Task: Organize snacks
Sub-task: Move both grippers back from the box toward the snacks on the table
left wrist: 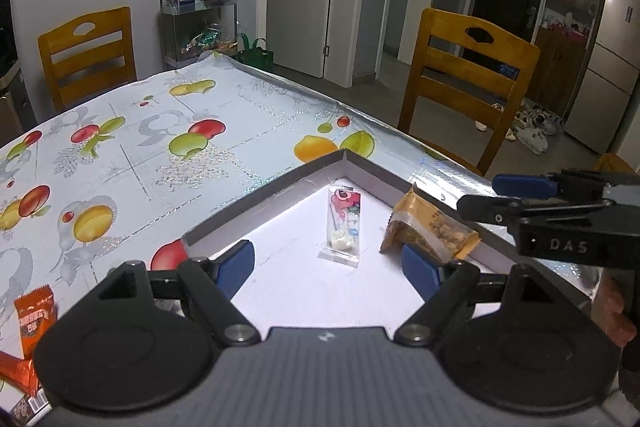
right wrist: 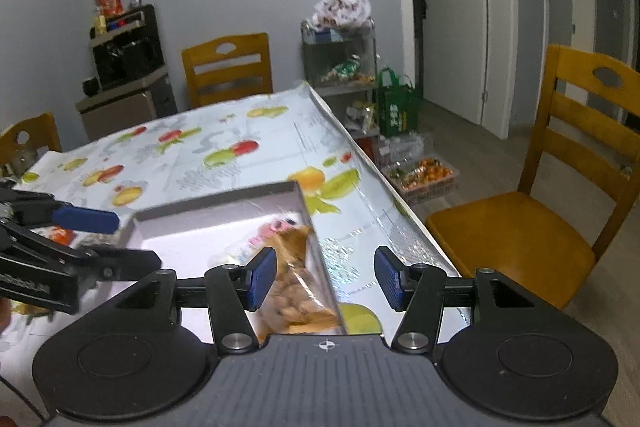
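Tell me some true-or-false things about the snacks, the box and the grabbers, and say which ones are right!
1. Two snacks lie in the box. True: a clear candy packet and a tan nut bar.
2. The left gripper is squeezing the candy packet. False: its jaws are open and hold nothing.
3. The nut bar leans against the box wall. True.
4. The right gripper holds the nut bar. False: its jaws are open and press on nothing; the box wall and the bar's end lie between them.
5. An orange packet lies on the tablecloth outside the box. True.
6. The box has a lid on. False: it is open on top.
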`<state>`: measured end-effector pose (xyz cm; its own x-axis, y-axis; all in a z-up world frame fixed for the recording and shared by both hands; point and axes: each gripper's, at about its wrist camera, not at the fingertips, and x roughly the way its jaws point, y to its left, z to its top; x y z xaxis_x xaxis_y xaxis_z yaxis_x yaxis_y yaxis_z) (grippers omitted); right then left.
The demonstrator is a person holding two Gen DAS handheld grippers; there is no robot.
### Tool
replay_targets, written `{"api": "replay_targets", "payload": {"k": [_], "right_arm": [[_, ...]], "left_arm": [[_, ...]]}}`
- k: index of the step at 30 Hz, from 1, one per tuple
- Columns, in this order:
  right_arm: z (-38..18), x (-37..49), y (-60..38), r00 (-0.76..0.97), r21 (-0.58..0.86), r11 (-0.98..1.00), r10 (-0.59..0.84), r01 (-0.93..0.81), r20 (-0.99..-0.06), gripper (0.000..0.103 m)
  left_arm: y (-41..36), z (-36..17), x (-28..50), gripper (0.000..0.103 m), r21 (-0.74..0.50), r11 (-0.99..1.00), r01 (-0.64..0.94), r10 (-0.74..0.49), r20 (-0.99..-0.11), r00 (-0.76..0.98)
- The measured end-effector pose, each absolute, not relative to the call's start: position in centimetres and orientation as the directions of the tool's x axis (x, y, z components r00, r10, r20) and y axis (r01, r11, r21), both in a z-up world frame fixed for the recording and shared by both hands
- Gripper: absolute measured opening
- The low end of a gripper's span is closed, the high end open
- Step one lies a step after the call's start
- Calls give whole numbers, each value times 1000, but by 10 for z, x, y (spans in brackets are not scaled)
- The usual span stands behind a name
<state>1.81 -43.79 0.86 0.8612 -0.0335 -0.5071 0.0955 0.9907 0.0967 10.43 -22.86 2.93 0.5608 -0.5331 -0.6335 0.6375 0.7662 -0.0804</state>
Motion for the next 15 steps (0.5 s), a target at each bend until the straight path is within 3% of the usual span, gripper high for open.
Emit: {"api": "replay_targets", "payload": {"k": [15], "right_arm": [[35,7,-375,867,75,997,48,-13,-495,70]], "left_arm": [[-174,43,78,87,-87,770,632,-548,-598,585]]}}
